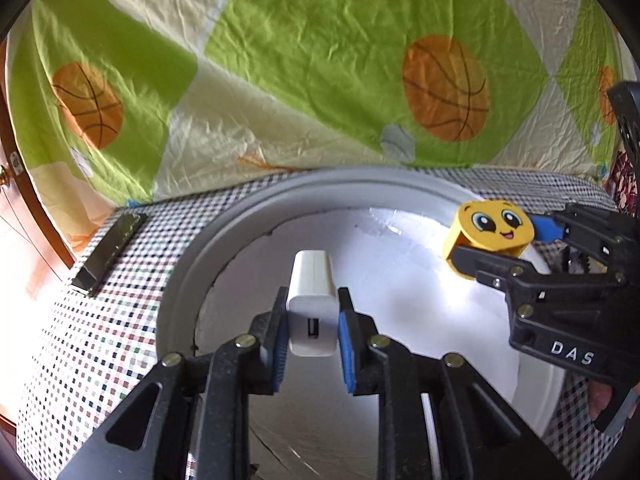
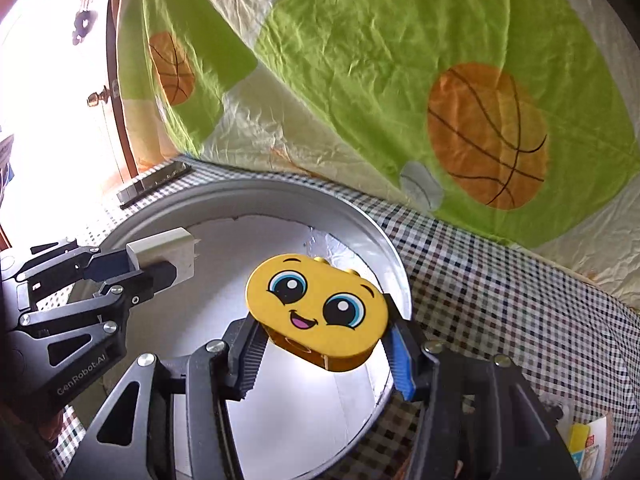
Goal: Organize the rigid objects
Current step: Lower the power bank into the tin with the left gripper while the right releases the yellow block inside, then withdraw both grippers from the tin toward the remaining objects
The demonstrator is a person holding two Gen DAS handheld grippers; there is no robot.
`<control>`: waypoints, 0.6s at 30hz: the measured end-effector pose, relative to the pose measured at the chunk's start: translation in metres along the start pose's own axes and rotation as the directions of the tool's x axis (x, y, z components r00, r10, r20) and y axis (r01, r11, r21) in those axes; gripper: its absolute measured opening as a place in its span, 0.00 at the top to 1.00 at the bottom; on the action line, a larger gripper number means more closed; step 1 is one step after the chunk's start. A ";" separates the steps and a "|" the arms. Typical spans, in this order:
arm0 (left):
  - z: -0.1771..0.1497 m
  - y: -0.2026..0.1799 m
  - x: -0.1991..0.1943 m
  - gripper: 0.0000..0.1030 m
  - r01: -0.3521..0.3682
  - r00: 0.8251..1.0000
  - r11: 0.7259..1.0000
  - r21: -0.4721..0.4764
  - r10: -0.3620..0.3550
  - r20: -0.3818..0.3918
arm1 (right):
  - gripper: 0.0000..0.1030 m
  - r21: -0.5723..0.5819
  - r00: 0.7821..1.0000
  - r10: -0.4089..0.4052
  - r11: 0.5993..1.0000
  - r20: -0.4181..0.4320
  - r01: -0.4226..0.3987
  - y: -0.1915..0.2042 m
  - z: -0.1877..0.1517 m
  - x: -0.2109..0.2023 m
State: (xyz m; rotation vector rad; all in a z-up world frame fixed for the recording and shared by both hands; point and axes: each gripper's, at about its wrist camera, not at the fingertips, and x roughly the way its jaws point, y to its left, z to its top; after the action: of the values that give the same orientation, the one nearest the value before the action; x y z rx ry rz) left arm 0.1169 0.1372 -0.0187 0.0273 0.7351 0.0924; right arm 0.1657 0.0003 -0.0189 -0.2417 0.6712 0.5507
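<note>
The left gripper [image 1: 312, 332] has its jaws clamped on a white rectangular USB charger [image 1: 313, 304], and the right gripper [image 2: 320, 350] clasps a yellow smiling-face block [image 2: 318, 314]; both hang above the round grey metal tray [image 1: 240, 216], lower centre of frame.

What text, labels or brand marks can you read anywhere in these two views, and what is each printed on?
"DAS": white letters on the black body of the right tool, seen in the left wrist view; the word may be cut off.
"GenRobot.AI": white letters on the black body of the left tool, seen in the right wrist view.
Printed packet at the lower right of the right wrist view: its print is too small and blurred to read.
</note>
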 end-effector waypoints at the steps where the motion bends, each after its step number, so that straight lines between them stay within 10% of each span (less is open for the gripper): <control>1: 0.000 0.001 0.004 0.81 0.005 1.000 1.000 -0.003 -0.005 -0.012 | 0.46 0.002 1.000 0.003 1.000 -0.013 -0.003 -0.002 0.001 0.006; 6: 0.002 0.002 0.012 0.80 -0.008 0.999 1.000 0.005 0.008 -0.037 | 0.46 0.025 0.999 0.026 0.999 -0.037 -0.025 -0.005 0.010 0.016; 8: 0.002 0.002 0.009 0.76 -0.023 0.999 1.000 0.009 0.023 -0.029 | 0.32 0.025 0.998 0.034 0.999 -0.045 -0.033 -0.002 0.014 0.019; 15: -0.003 0.000 -0.045 0.04 -0.154 0.977 0.988 0.011 0.151 0.149 | 0.21 0.049 0.997 0.026 0.998 0.077 -0.030 -0.005 -0.006 -0.040; 18: -0.011 -0.013 -0.074 0.00 -0.149 0.960 0.989 0.008 0.143 0.239 | 0.21 0.058 0.993 -0.004 0.998 0.117 -0.003 -0.020 -0.023 -0.073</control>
State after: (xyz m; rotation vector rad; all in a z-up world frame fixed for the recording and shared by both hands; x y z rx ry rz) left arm 0.0555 0.1169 0.0216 0.1158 0.4935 0.2171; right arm 0.1173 -0.0549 0.0112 -0.1542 0.5726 0.5399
